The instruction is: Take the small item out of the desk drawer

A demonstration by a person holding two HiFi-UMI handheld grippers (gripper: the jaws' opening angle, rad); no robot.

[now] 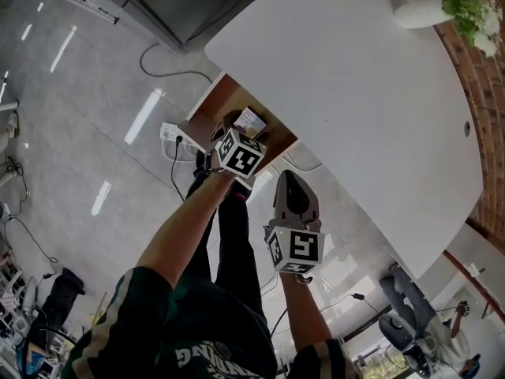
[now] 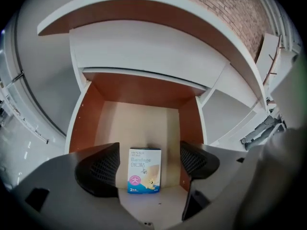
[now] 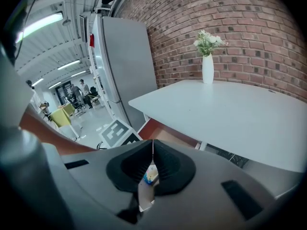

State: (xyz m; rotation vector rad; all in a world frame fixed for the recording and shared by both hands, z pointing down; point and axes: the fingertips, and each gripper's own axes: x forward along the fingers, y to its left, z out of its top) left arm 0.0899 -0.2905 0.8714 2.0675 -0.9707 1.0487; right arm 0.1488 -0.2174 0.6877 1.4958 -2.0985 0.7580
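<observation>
The head camera looks steeply down on the white desk [image 1: 355, 93] and its open drawer [image 1: 207, 110]. The camera on the left gripper [image 2: 148, 163] sits close over that drawer, facing into it. The right gripper [image 3: 152, 164] carries one looking across the desk toward the brick wall [image 3: 240, 23], catching the drawer too.

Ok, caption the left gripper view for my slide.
Left gripper, jaws apart, framing a small bandage box in the open desk drawer.

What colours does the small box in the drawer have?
The box is white with blue print and a pink spot; clearest in the left gripper view.
</observation>
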